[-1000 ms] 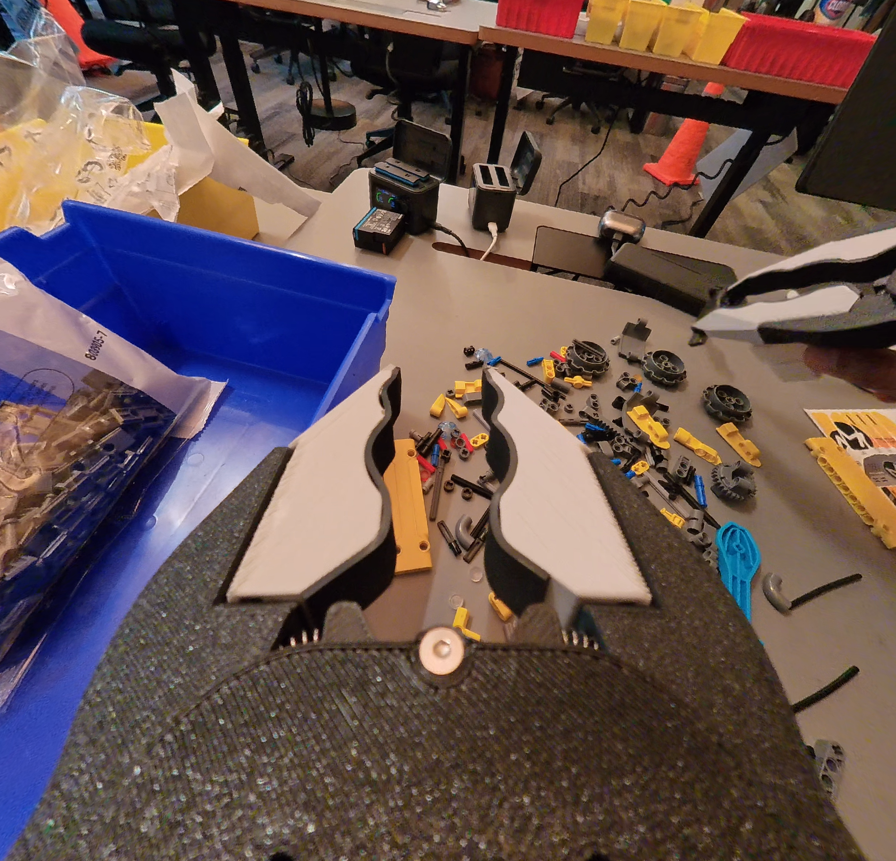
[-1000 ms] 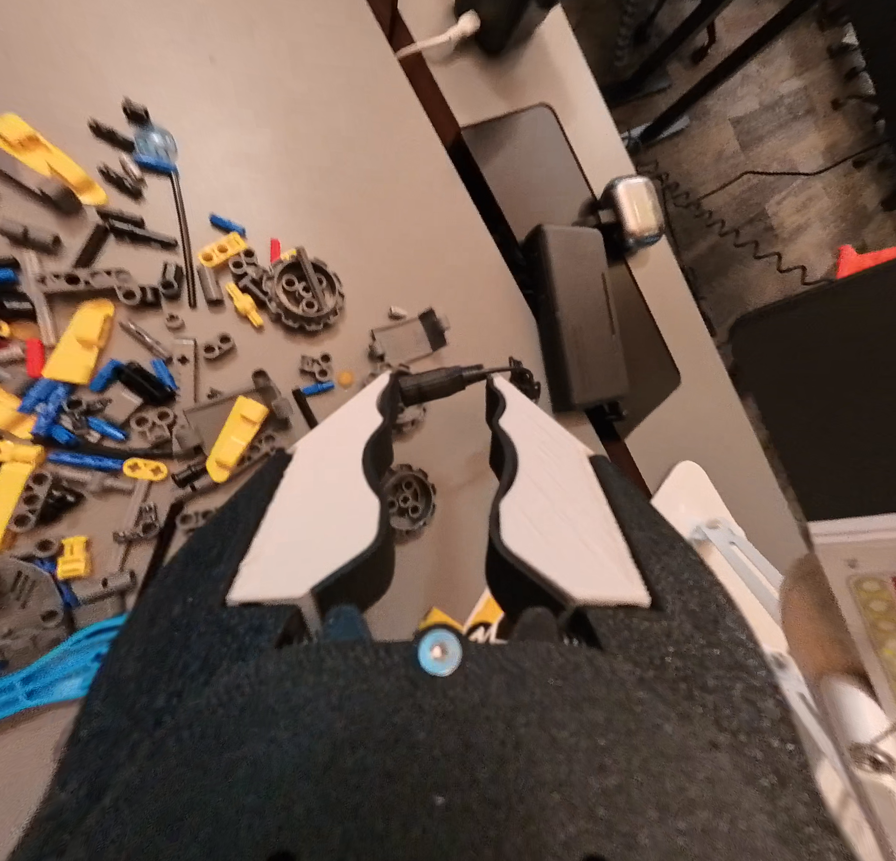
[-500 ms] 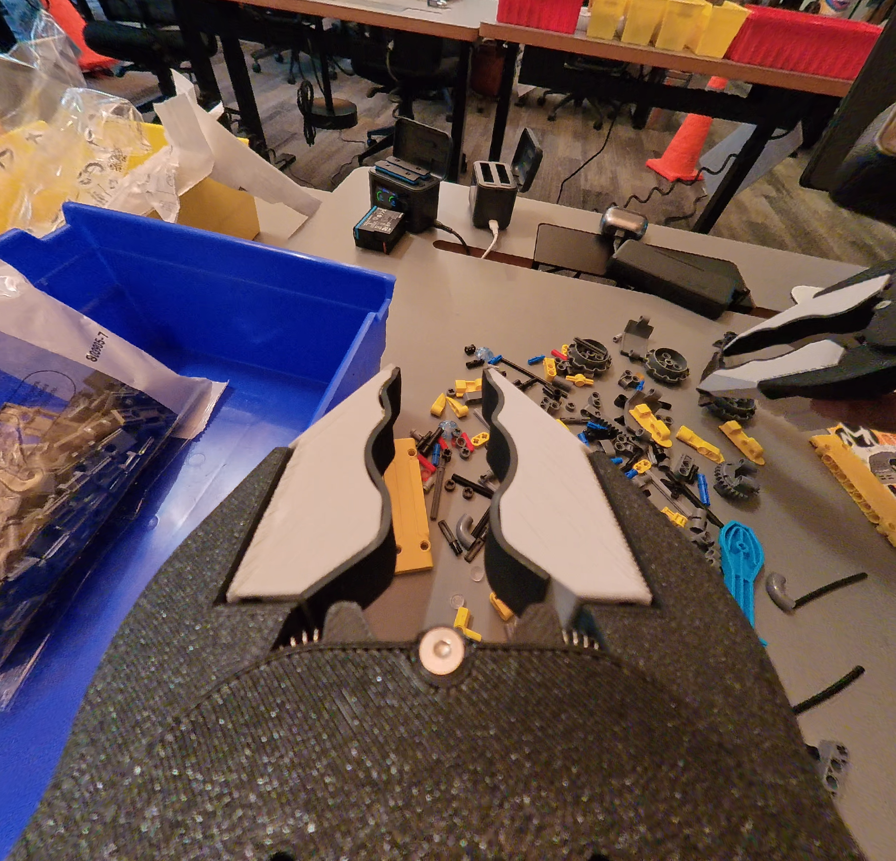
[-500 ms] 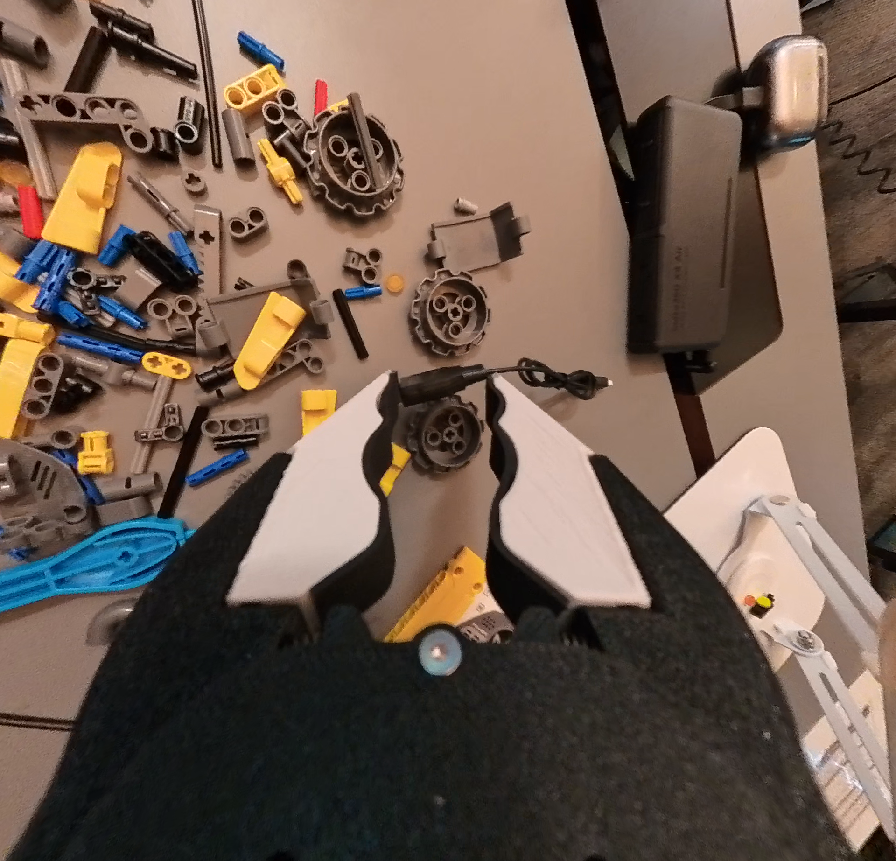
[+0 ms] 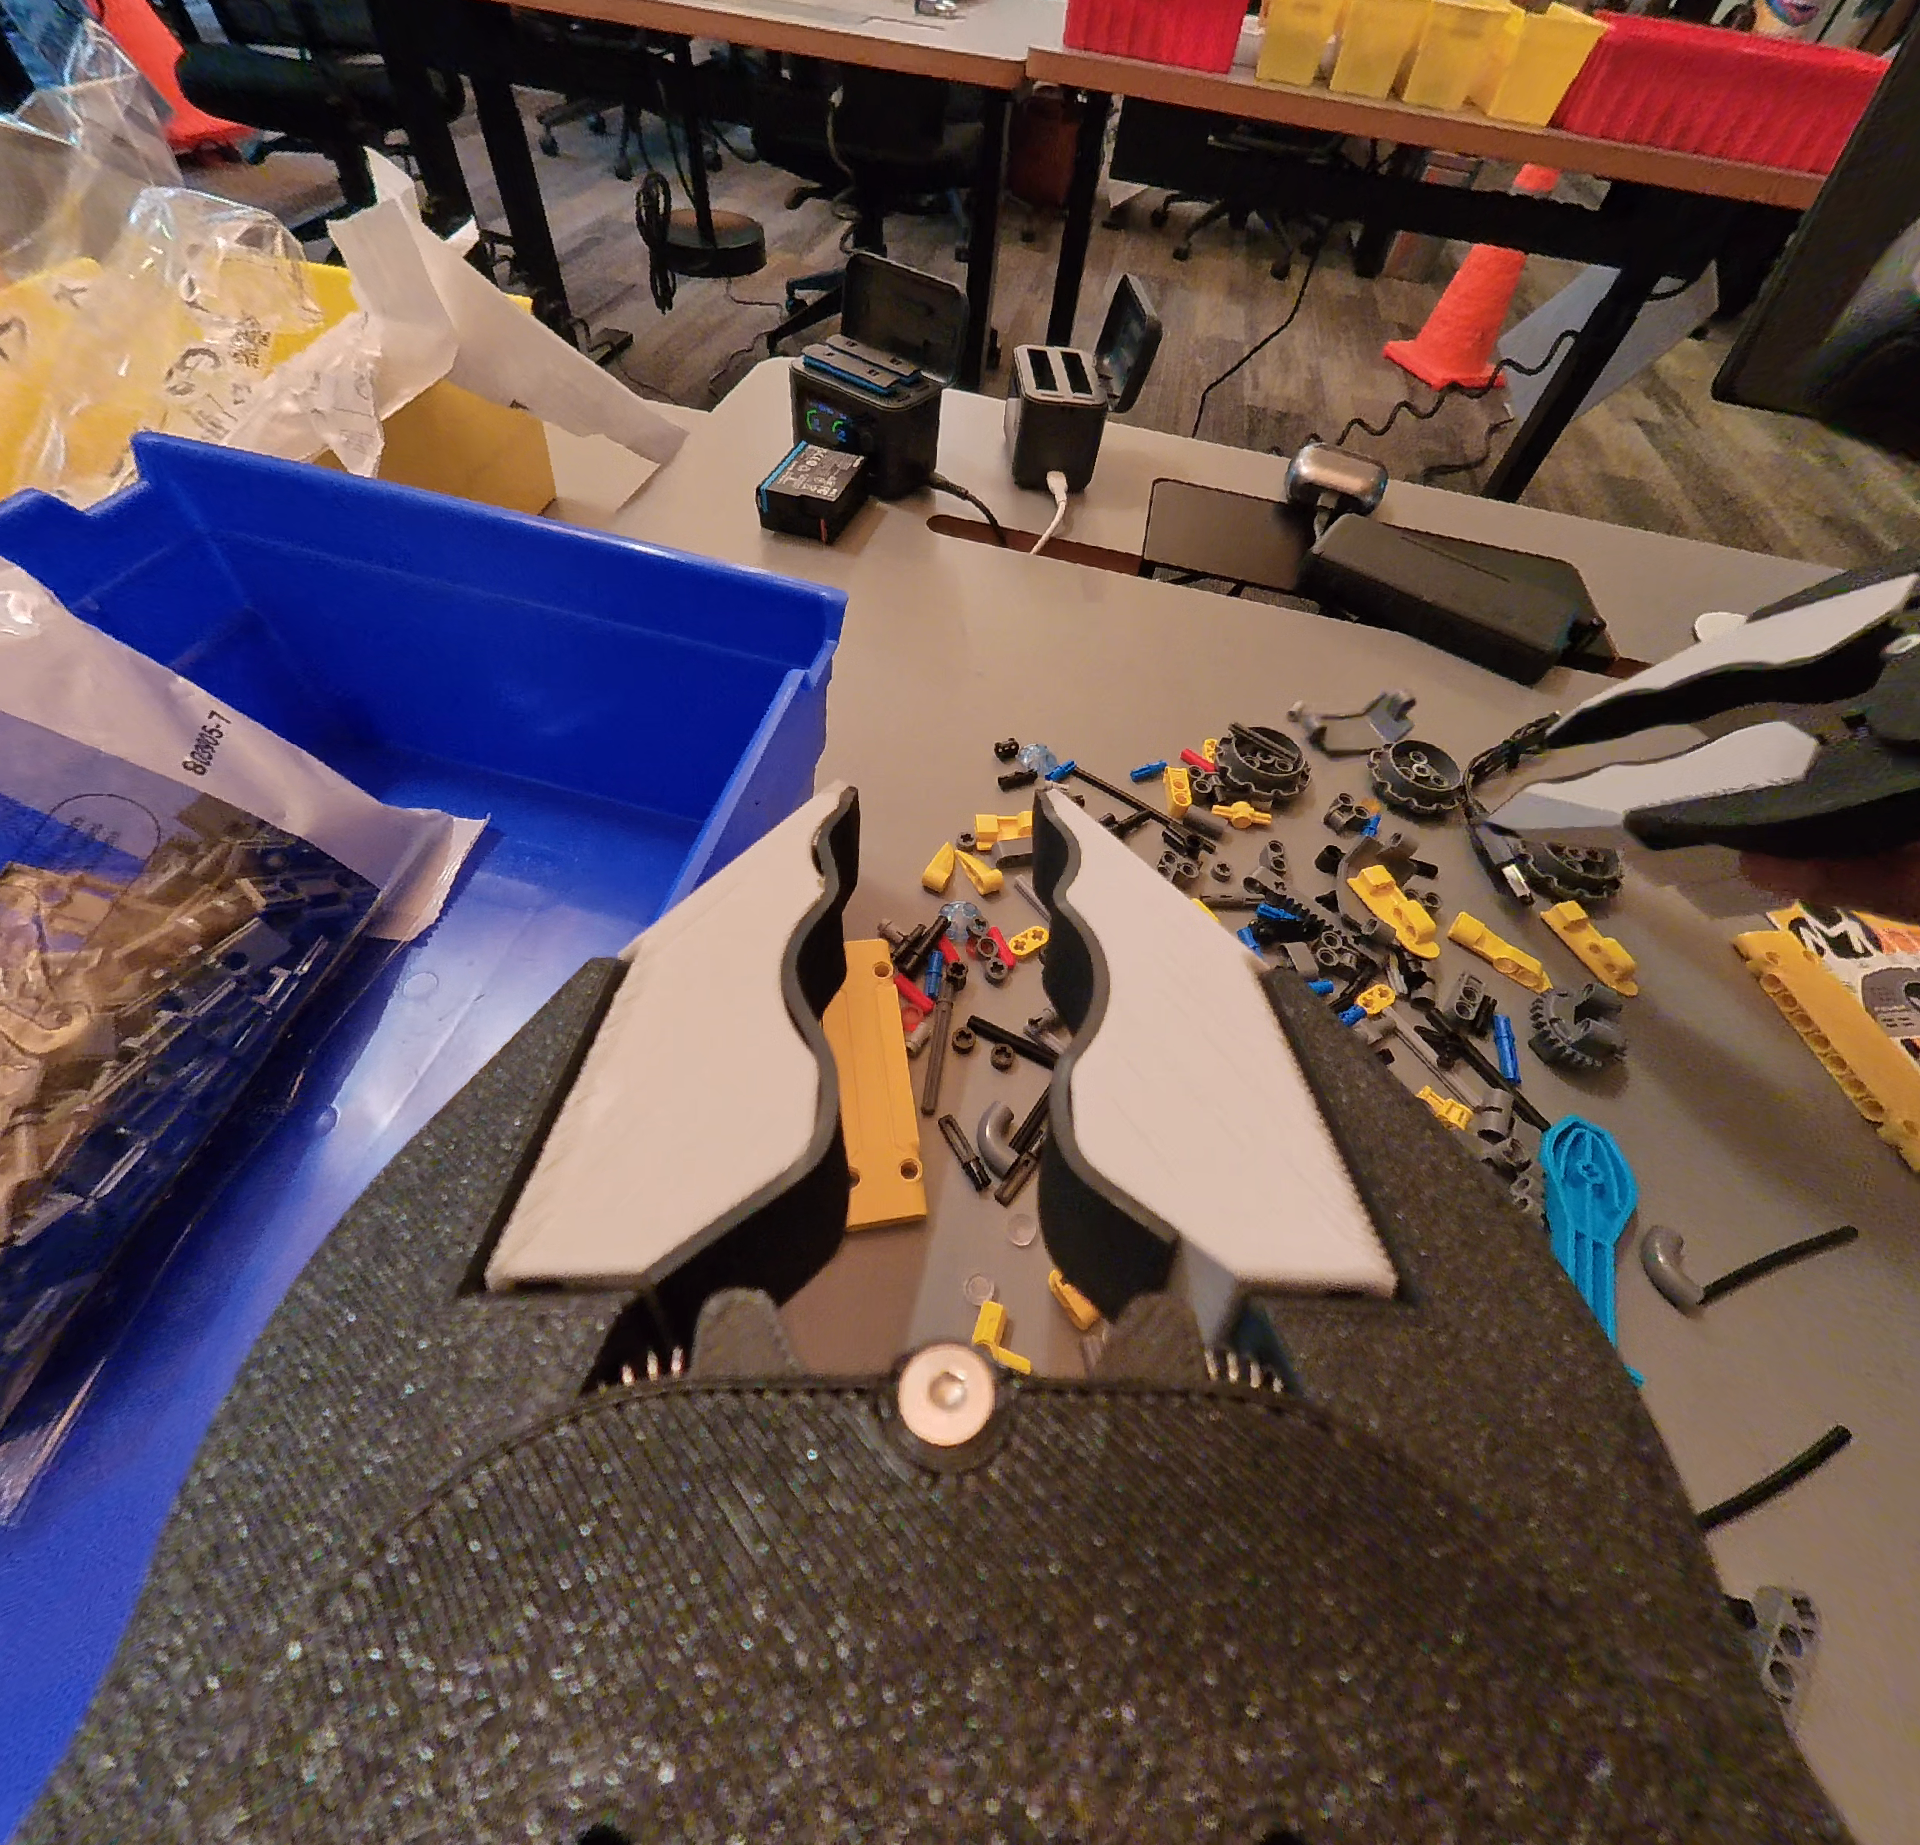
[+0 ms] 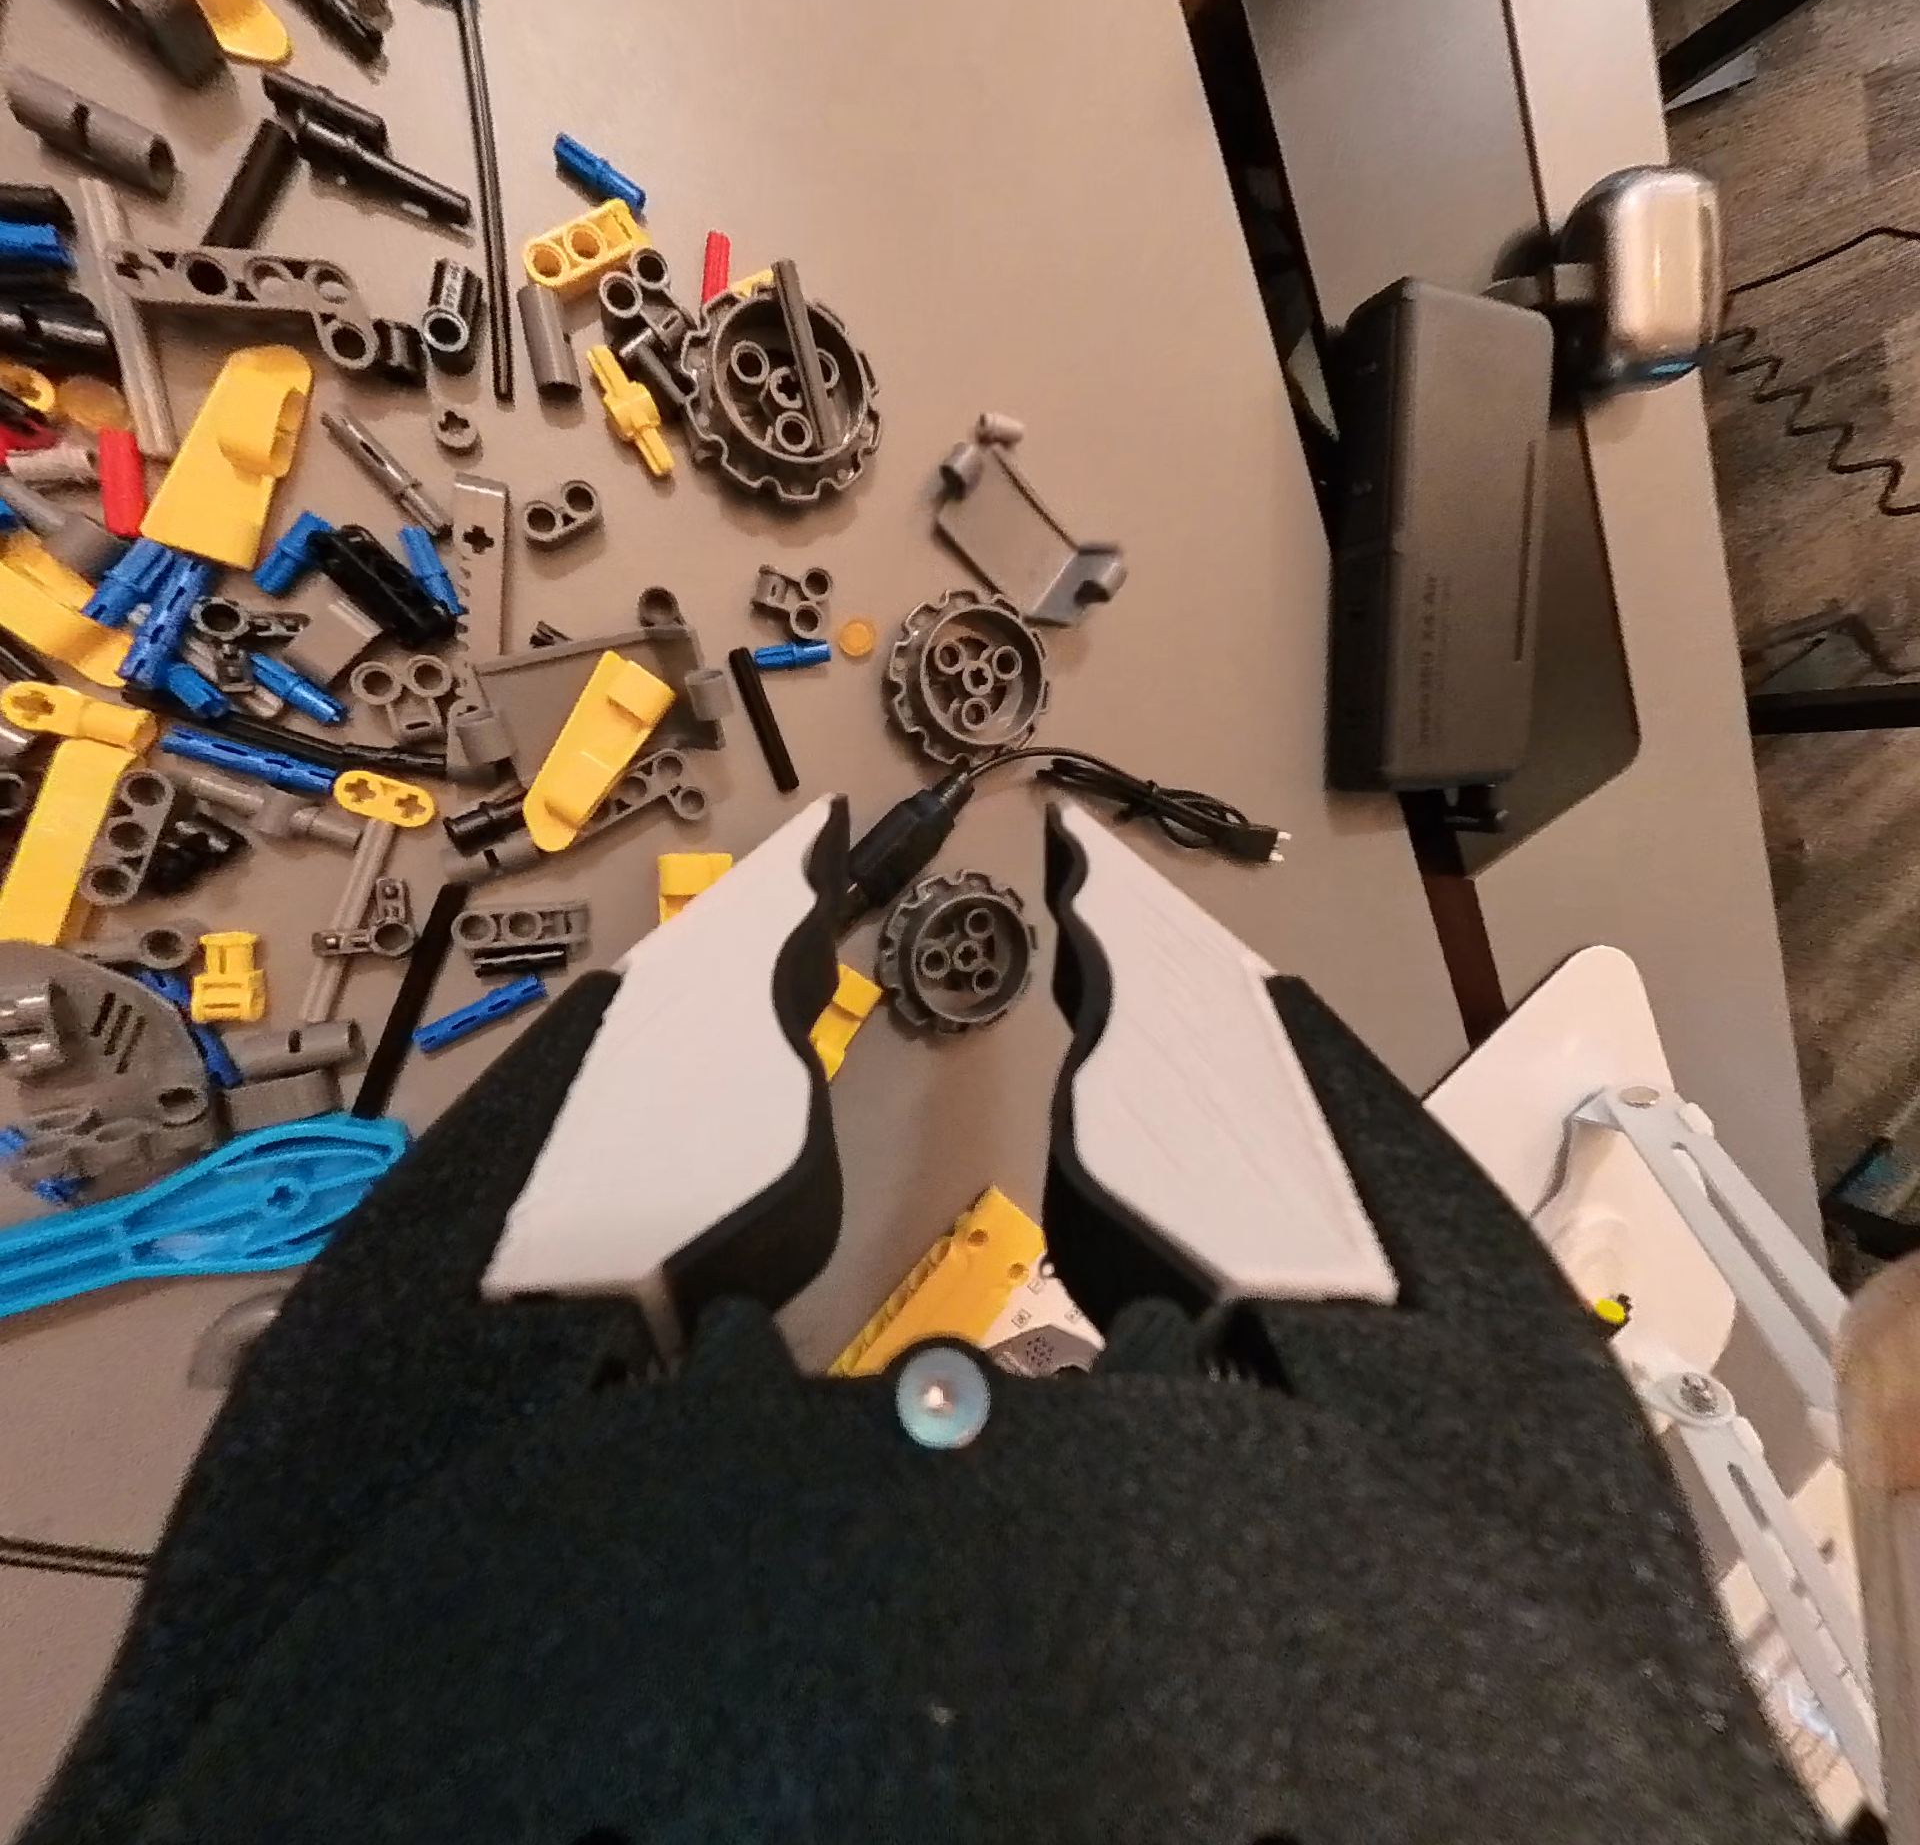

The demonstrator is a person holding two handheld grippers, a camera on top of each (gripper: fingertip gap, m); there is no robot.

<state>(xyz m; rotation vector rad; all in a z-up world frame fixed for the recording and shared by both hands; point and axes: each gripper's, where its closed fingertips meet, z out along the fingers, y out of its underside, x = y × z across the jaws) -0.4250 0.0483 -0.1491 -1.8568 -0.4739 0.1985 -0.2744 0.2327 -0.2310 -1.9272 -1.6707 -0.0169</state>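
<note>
My left gripper (image 5: 945, 808) is open and empty. It hovers over the grey table (image 5: 1039, 673), next to a blue bin (image 5: 468, 590) and above a yellow plate (image 5: 878, 1089). My right gripper (image 6: 943, 819) is open, low over the right edge of a pile of small plastic building pieces (image 5: 1299, 922). A black cable plug (image 6: 899, 855) leans slantwise against its left finger (image 6: 727, 964). The right finger (image 6: 1164, 1016) stands clear of the plug. The thin cord (image 6: 1153, 808) lies coiled on the table. A grey toothed wheel (image 6: 958, 954) lies on the table below the jaws. The right gripper (image 5: 1522, 782) and cable (image 5: 1496, 845) also show in the left wrist view.
The blue bin holds a clear bag of parts (image 5: 156, 964). A yellow bin with crumpled bags (image 5: 208, 341) is behind it. Battery chargers (image 5: 873, 434) and a black box (image 5: 1455, 590) are at the table's far edge. A booklet with a yellow beam (image 5: 1849, 1016) is on the right. A white stand (image 6: 1610, 1172) is beside the right gripper. About 25 cm separates my left fingertips from my right. The yellow plate (image 5: 878, 1089) lies around 11 cm away from my left fingertips.
The right gripper came down over the pile's edge. The plug, held crosswise between both pads before, has swung off the right pad as the jaws widened slightly. The left gripper stayed put.
</note>
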